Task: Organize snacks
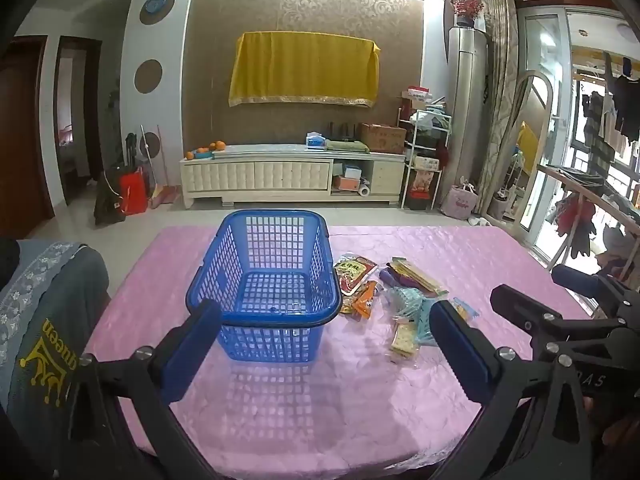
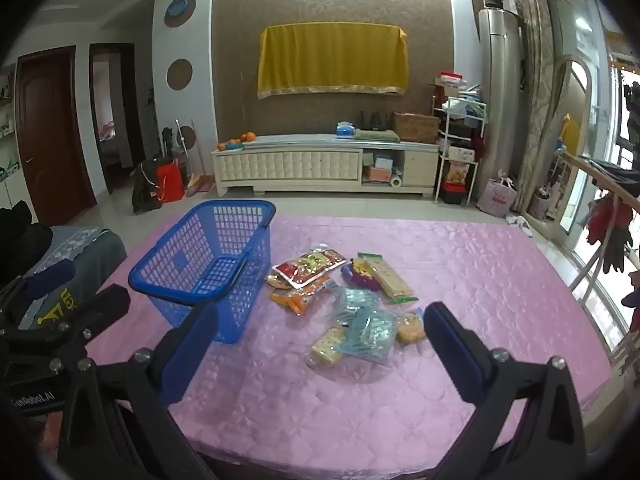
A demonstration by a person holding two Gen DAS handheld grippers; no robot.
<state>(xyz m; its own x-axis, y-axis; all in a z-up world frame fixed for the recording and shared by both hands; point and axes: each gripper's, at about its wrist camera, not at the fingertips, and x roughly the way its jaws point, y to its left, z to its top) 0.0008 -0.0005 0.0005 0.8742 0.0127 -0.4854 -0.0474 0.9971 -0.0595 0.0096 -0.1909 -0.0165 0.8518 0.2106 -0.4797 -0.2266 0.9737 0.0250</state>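
An empty blue plastic basket (image 1: 264, 280) stands on the pink tablecloth (image 1: 320, 420); it also shows in the right wrist view (image 2: 208, 268). Several snack packets lie to its right: a red packet (image 2: 308, 268), an orange packet (image 2: 296, 302), a long cracker pack (image 2: 390, 278), a light blue bag (image 2: 368, 334) and a biscuit pack (image 2: 326, 348). The red packet (image 1: 354, 272) and cracker pack (image 1: 404, 338) show in the left wrist view too. My left gripper (image 1: 324, 348) is open and empty just before the basket. My right gripper (image 2: 320, 354) is open and empty near the light blue bag.
A chair draped with grey cloth (image 1: 44, 328) stands at the table's left. The other gripper (image 1: 560, 320) shows at the right of the left wrist view. A white TV cabinet (image 2: 324, 168) stands across the floor. A clothes rack (image 2: 608, 216) stands at the right.
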